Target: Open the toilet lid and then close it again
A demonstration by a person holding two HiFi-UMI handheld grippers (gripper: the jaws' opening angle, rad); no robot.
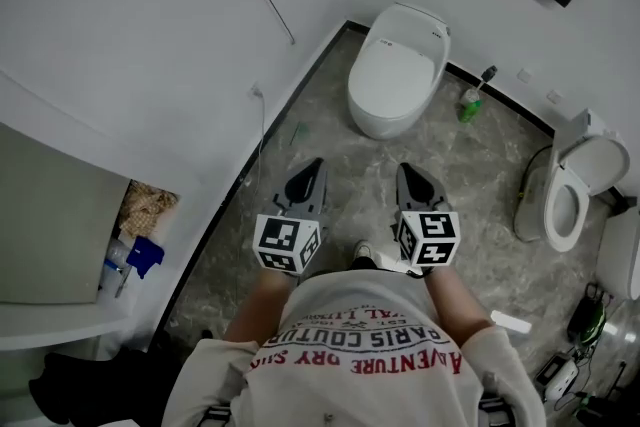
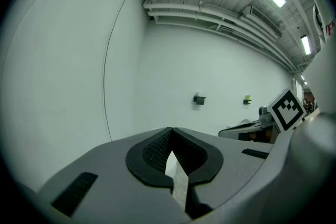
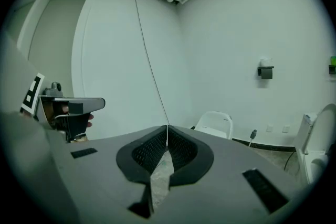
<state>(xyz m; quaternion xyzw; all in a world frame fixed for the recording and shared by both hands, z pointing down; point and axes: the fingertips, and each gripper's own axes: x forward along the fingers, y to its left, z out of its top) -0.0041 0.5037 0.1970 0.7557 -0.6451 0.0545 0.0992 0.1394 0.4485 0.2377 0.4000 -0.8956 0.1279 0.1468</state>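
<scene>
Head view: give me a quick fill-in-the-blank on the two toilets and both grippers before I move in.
1. The toilet straight ahead has its lid ____.
2. The toilet at the right edge has its lid ____.
3. The left gripper and the right gripper are both ____ and hold nothing.
4. In the head view, the green bottle stands on the floor to the ____ of the toilet straight ahead.
Missing words: closed; raised; shut; right.

left claw (image 1: 309, 171), right claw (image 1: 408, 175) — jaws together, empty, side by side
</scene>
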